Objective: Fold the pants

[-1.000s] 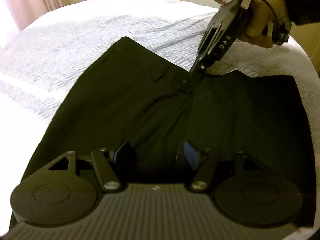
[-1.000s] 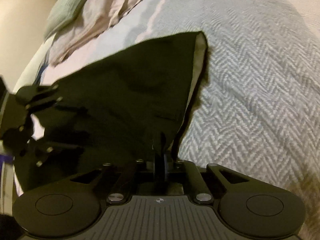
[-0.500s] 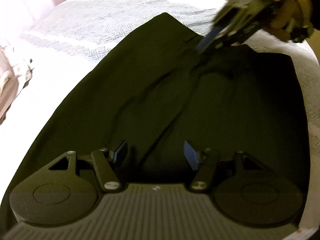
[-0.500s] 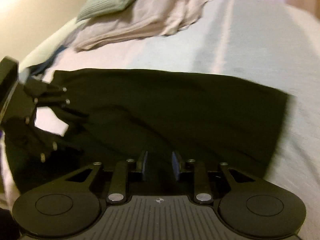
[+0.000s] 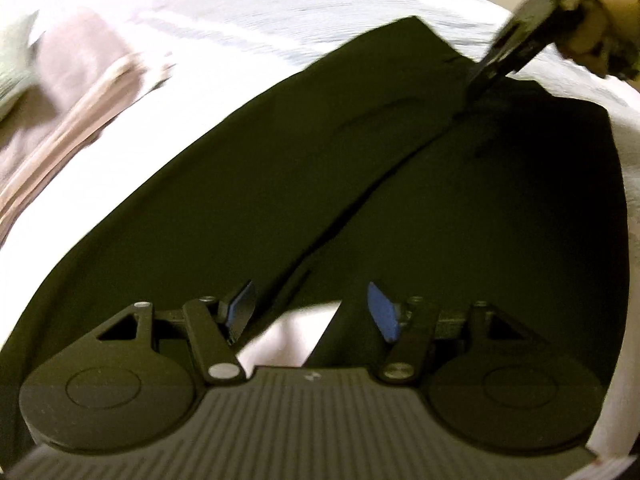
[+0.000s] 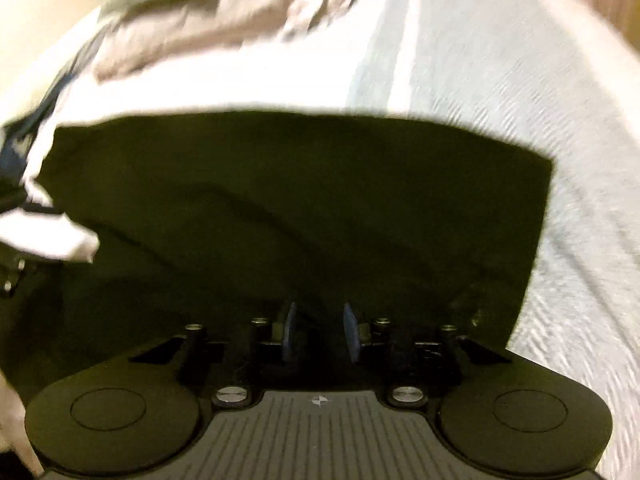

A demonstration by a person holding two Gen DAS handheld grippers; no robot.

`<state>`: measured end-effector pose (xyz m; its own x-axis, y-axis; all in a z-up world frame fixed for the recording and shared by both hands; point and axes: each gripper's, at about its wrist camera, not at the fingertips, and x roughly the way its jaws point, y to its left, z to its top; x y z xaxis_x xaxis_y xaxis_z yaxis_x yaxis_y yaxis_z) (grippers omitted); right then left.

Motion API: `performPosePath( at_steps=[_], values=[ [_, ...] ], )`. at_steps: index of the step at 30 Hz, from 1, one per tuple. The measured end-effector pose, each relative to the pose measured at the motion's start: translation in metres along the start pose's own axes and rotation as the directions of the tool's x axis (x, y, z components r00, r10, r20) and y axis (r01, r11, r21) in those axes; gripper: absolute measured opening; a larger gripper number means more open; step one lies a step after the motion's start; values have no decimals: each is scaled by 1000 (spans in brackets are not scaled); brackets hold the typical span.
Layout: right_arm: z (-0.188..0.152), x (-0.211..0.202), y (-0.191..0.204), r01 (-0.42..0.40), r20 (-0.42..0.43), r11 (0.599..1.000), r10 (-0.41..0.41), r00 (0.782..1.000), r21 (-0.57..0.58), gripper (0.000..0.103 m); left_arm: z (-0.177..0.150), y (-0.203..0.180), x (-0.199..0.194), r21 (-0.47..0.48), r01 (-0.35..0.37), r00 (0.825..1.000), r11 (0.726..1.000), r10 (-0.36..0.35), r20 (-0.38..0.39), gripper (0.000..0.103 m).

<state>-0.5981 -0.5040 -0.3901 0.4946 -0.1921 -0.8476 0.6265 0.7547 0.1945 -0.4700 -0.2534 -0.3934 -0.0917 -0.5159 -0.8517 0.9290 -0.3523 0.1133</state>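
The black pants [image 5: 360, 184] lie flat on the bed with both legs side by side and a seam-like gap running between them. My left gripper [image 5: 312, 308] hovers open above the leg ends, where a wedge of sheet shows between the legs; its blue pads [image 5: 242, 308] touch nothing. At the far waist end the right gripper [image 5: 496, 68] hangs just above the cloth, held by a hand [image 5: 592, 40]. In the right wrist view the pants [image 6: 320, 208] fill the middle. My right gripper [image 6: 320, 332] is opening above them, with nothing between its pads.
A white herringbone bedspread [image 6: 580, 140] surrounds the pants. A heap of beige clothes [image 5: 68, 92] [image 6: 224, 20] and a green cushion [image 5: 12, 64] lie at the far side of the bed.
The right gripper let go of the pants' waist, which dropped flat, and its jaws spread. The left gripper slid back along the legs to their ends, staying open.
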Motion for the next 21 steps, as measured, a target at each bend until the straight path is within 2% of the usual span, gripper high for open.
performPosePath(
  at_steps=[1,3,9,12,17,21],
  values=[
    [-5,-6,12,7,10,1000,-7,1000,0,45,-10,5,-9,-20,-13,1000,1000,13,-4,58],
    [-21,-20,43,8,14,1000,-8,1000,0,51,-33,13,-30,-49,-43,999,998,43,-11,58],
    [-71,-47,141,52,-34,995,-49,998,86,52,-110,34,-87,-147,-95,995,985,91,-36,58],
    [-86,-55,185,131,-65,976,-121,991,172,52,-158,44,-126,-177,-114,993,978,107,-50,58],
    [-103,-69,248,220,-98,927,-199,975,304,54,-230,62,-185,-242,-150,987,959,129,-98,58],
    [-100,-78,288,222,-130,918,-189,973,328,61,-280,73,-227,-304,-184,978,935,142,-155,59]
  ],
)
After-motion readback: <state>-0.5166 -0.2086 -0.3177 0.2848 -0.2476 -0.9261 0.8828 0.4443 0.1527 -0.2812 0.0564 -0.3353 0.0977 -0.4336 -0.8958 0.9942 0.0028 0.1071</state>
